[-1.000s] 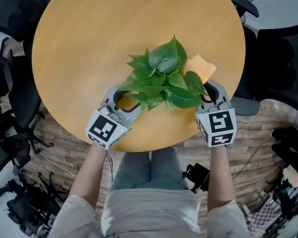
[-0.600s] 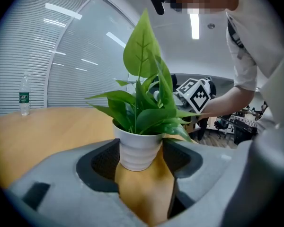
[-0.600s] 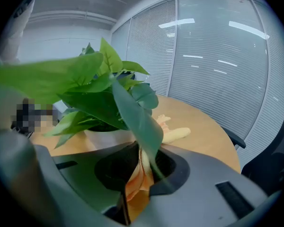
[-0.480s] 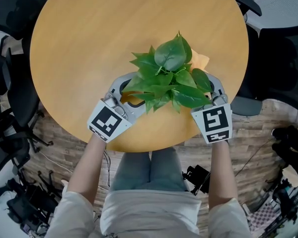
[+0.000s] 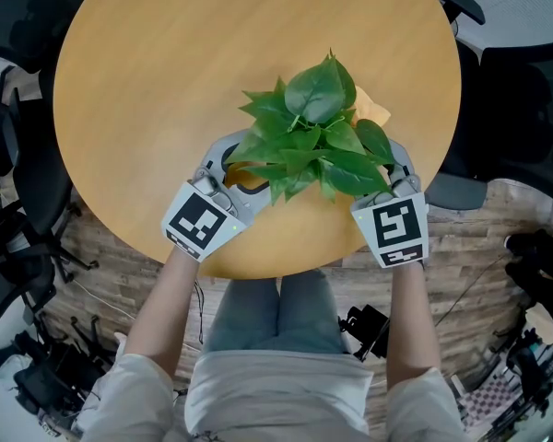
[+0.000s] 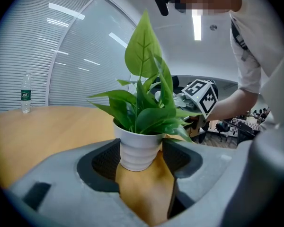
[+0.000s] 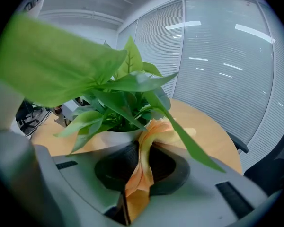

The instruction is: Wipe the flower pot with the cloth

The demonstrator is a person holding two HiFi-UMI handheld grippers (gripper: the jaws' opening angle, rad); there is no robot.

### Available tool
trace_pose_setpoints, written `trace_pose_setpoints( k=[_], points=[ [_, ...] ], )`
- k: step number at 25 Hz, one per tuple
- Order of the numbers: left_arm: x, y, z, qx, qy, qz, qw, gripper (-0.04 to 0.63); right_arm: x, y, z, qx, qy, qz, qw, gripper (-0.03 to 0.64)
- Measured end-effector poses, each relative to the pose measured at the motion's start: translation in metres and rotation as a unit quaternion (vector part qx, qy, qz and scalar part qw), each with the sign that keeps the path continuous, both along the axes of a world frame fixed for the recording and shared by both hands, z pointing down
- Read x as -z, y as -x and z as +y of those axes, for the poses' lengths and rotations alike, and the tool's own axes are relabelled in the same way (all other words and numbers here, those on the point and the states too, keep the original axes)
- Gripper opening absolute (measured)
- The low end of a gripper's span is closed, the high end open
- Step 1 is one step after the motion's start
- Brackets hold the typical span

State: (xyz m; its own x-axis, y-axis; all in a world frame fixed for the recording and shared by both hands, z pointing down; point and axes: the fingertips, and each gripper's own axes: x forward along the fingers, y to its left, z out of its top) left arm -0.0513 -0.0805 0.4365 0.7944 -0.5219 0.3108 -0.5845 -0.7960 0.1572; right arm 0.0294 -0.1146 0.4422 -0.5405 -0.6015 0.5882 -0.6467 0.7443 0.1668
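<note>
Left gripper (image 6: 139,148), jaws just eased apart, loosely brackets the white flower pot (image 6: 136,138) near the table's (image 5: 166,81) near edge, apparently to steady it. Right gripper (image 7: 141,150), clamped on the orange cloth (image 7: 138,183), holds the cloth to the pot's right side for wiping.

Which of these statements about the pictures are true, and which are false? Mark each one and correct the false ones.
1. The right hand-held gripper grips an orange cloth. True.
2. The flower pot stands upright on the table. True.
3. The flower pot is black. False: it is white.
4. The table is square. False: its top is round.
</note>
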Motion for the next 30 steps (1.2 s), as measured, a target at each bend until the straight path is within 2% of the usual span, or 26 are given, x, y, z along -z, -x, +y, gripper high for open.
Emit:
trace_pose_setpoints(
  k=[7, 30],
  points=[
    [-0.001, -0.001, -0.001, 0.008, -0.011, 0.007, 0.9999, 0.281, -0.002, 0.0, 0.007, -0.001, 0.002, 0.0, 1.0, 0.057],
    [-0.002, -0.011, 0.006, 0.097, 0.008, 0.002, 0.9953, 0.281, -0.007, -0.001, 0.042, -0.008, 0.009, -0.006, 1.0, 0.057]
  ],
)
